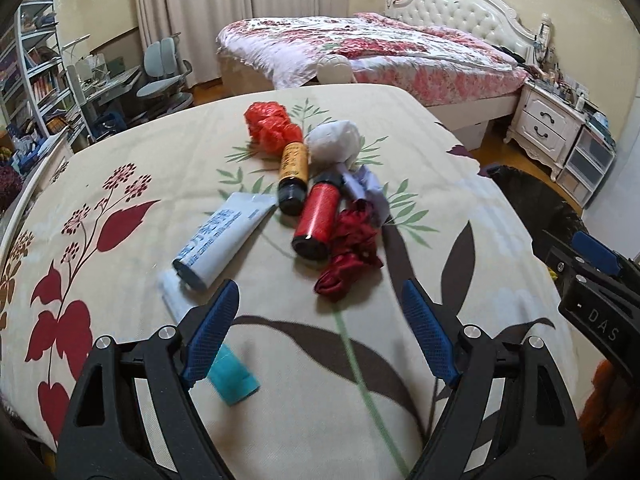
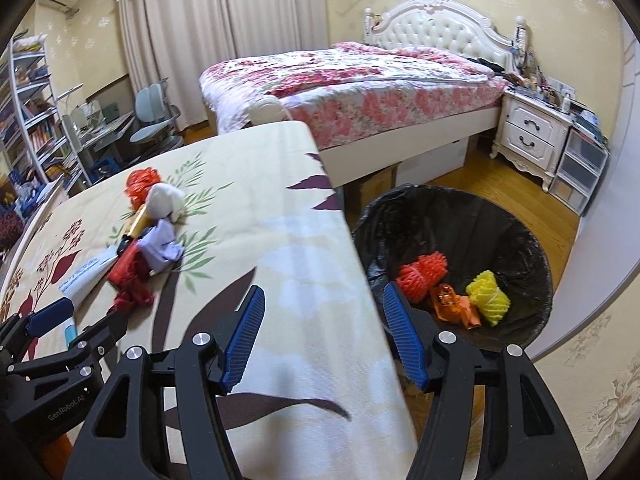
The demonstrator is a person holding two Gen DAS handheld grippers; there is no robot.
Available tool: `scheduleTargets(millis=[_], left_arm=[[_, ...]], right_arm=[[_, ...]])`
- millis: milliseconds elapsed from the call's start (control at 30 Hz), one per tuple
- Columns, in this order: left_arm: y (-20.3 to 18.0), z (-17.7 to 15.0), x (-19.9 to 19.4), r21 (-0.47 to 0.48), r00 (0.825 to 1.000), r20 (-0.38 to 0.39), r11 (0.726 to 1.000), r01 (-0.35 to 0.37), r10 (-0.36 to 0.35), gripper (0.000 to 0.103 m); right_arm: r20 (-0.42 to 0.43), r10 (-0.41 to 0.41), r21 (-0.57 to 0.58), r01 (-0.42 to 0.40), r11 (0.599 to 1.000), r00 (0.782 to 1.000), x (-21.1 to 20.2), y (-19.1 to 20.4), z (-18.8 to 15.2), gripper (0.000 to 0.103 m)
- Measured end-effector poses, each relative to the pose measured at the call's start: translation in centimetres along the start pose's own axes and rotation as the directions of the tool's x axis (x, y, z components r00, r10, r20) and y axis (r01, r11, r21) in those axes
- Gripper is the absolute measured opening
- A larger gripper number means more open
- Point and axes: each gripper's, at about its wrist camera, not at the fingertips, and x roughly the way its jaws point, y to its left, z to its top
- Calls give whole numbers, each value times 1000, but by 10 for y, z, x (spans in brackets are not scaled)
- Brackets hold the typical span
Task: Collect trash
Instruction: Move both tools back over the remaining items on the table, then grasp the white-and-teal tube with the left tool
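Gaping empty, left tongs [image 1: 320, 316] and right tongs [image 2: 324, 336], casings lettered "DAS", "GenRobot.AI".

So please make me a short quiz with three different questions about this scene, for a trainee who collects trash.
1. True or false: the black-lined trash bin already holds a yellow foam net.
2. Multiple choice: the left gripper is A) open, B) shut on something.
3. Fill in: the red cylindrical bottle lies between the white squeeze tube and the crumpled dark red ____.

Key: 1 true; 2 A; 3 wrapper.
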Motion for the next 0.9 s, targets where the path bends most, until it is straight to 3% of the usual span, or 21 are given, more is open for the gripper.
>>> scheduleTargets(millis=[267,533,900], left_arm=[[35,-28,3,-44,997,-51,997,-64,62,81],[67,-39,-1,-90,998,-43,995,-44,40,79],[95,-32,1,-112,1000,-13,994,-4,2,28]], right_arm=[[-21,43,-50,-44,998,999,3,29,-10,61],[-30,62,-73,-64,995,998,4,42,-13,61],[-40,76,-76,-79,994,996,8,48,-18,61]])
